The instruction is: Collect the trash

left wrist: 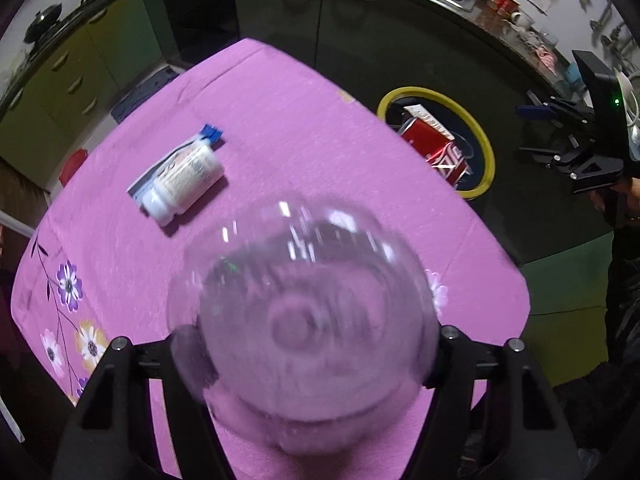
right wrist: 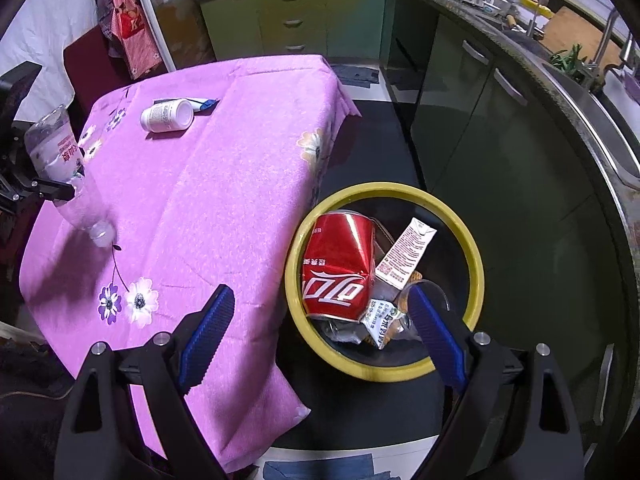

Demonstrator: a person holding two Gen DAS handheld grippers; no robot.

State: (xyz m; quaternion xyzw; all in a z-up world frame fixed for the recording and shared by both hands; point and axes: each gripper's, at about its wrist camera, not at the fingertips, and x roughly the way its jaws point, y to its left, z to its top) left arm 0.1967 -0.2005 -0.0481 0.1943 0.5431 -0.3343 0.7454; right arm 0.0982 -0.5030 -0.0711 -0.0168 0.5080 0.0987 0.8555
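A clear plastic bottle (left wrist: 304,312) fills the middle of the left wrist view, with my left gripper (left wrist: 312,340) shut on it. The right wrist view shows that bottle (right wrist: 60,160) hanging cap-down over the left side of the pink tablecloth (right wrist: 224,180), pinched by the left gripper (right wrist: 48,190). A white pill bottle (left wrist: 182,182) (right wrist: 168,114) lies on a flat blue-ended tube (left wrist: 210,134) at the far side of the table. My right gripper (right wrist: 320,294) (left wrist: 536,132) is open and holds nothing, above the yellow-rimmed bin (right wrist: 476,264) (left wrist: 486,152) beside the table.
Inside the bin lie a crushed red cola can (right wrist: 340,268), a white carton (right wrist: 406,256) and wrappers. Green cabinets (right wrist: 296,12) and a dark counter with a sink (right wrist: 592,104) curve around the floor behind and to the right. A dark red chair (right wrist: 84,72) stands behind the table.
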